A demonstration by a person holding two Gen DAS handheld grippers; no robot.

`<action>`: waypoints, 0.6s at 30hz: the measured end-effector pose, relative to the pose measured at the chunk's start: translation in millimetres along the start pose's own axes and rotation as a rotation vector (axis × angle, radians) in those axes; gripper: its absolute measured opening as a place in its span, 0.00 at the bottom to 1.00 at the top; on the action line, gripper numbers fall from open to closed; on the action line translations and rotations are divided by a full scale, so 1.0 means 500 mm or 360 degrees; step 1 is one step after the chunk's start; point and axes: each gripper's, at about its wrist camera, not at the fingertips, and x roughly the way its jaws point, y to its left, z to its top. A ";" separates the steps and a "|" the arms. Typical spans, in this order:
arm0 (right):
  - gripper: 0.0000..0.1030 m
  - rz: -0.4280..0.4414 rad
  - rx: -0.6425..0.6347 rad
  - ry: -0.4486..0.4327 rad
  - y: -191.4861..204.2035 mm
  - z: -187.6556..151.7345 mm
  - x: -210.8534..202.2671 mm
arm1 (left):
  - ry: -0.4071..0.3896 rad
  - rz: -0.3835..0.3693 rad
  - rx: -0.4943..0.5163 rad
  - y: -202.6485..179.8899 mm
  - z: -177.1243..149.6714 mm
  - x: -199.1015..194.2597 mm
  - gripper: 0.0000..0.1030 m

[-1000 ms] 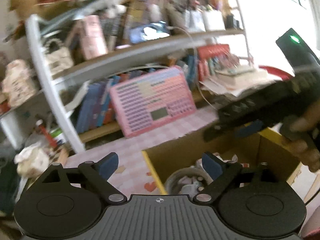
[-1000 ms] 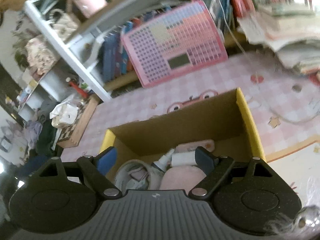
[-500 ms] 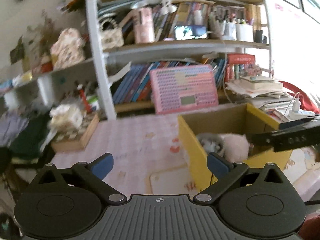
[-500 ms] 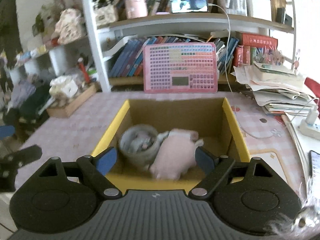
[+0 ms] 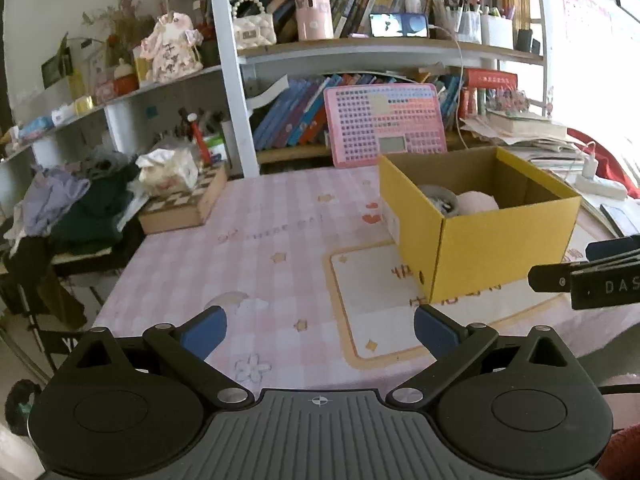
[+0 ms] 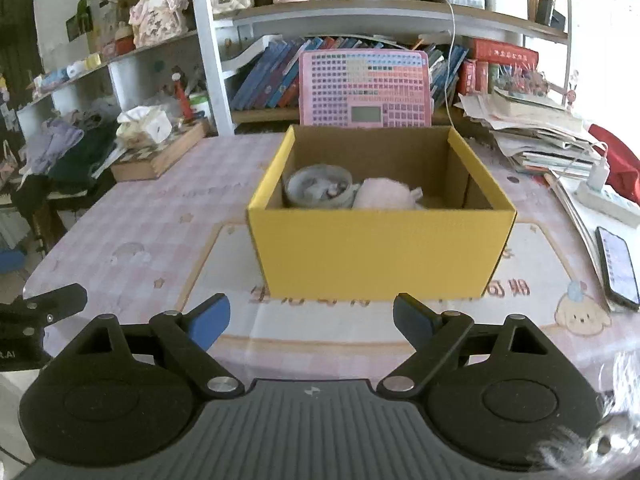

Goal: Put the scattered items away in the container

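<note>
On the pink tablecloth (image 6: 132, 220), the yellow box (image 6: 380, 252) already holds a bowl (image 6: 320, 188) and pink pouch (image 6: 384, 196), while both grippers, left gripper (image 5: 320, 330) and right gripper (image 6: 312, 316), hover spread and empty near it, so a careless swing could shove the light box.

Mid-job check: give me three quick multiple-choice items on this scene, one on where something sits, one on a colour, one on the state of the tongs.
1. Where is the pink plush item?
A. on the tablecloth
B. inside the box, right of the grey bowl
C. on the shelf

2. What colour is the outside of the box?
A. yellow
B. blue
C. white

3. How are the right tongs?
A. shut on the bowl
B. shut on nothing
C. open, holding nothing

Answers:
1 B, it lies in the box beside the bowl.
2 A, the outer walls are yellow.
3 C, the fingers stand wide apart with only tablecloth between them.
</note>
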 end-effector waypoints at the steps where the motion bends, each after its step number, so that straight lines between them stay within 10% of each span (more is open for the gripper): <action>1: 0.86 -0.0001 -0.0003 0.0005 0.005 -0.005 -0.005 | 0.0003 -0.0005 -0.0008 0.003 -0.004 -0.004 0.98; 18: 0.91 -0.0012 -0.0023 0.0126 0.046 -0.047 -0.017 | 0.0151 -0.0131 -0.0012 0.008 -0.046 -0.006 1.00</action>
